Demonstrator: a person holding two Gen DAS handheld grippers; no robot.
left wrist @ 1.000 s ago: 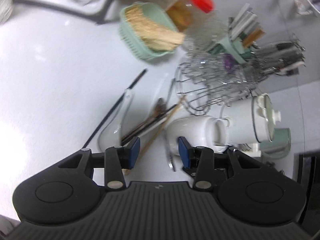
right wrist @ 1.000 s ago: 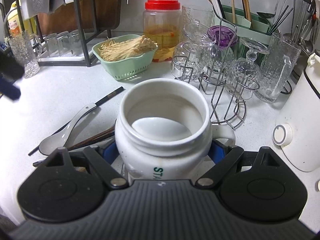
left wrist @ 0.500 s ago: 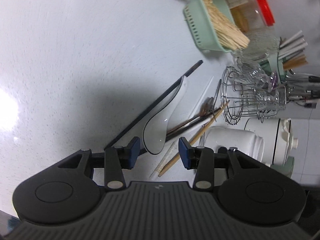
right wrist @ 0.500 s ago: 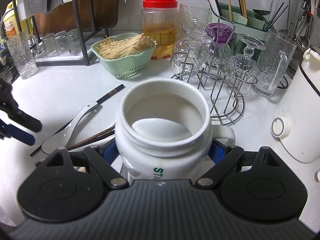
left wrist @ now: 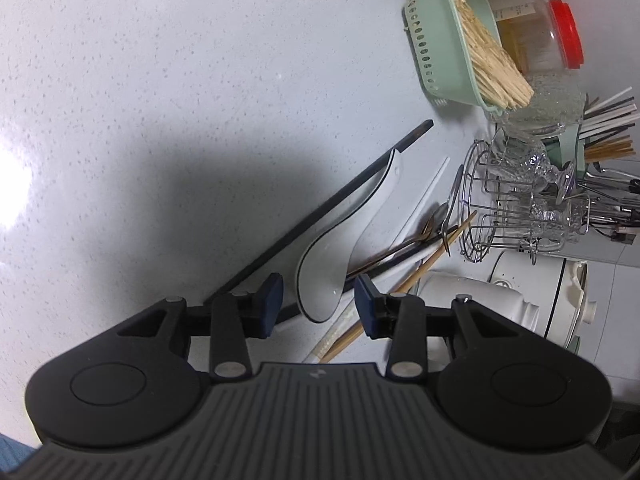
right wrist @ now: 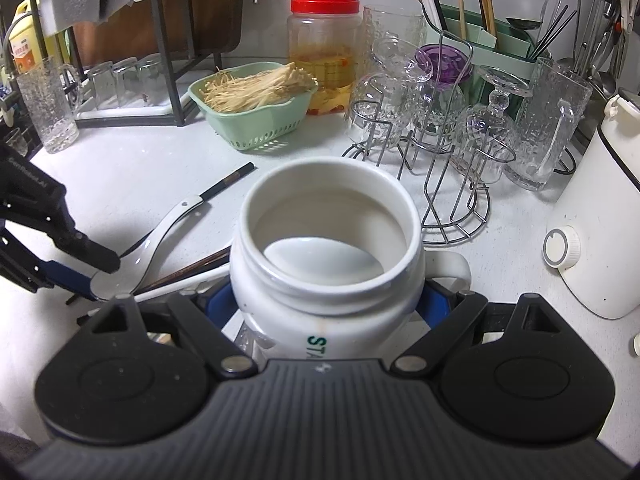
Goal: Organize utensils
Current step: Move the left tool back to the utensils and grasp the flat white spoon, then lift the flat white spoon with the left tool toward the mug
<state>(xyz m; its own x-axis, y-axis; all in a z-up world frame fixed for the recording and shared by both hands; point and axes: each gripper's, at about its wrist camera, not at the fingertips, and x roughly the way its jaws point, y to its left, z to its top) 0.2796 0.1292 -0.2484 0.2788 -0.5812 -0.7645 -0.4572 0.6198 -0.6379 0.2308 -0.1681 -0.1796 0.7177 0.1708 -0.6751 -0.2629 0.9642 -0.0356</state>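
Worktop (left wrist: 160, 100) of speckled white carries all we see. On our left side the left hand-held gripper (left wrist: 319, 305) hangs low over a white ceramic spoon (left wrist: 320, 276); its blue pads (left wrist: 269, 306) stand on both sides of the spoon's bowl with a gap still visible, so we hold nothing there, and the jaws have just been closing a little. A long black chopstick (left wrist: 320, 216) lies just beside the spoon, and more chopsticks (left wrist: 400, 256), dark, white and wooden, lie crossed next to it. Further right the right hand-held gripper (right wrist: 326, 304) is clamped around a white mug (right wrist: 328, 256), pads pressing on both sides, mouth up and handle to the right. Behind it we see a green basket (right wrist: 256, 120), a red-lidded jar (right wrist: 324, 52) and a wire rack (right wrist: 448, 184) with glasses.
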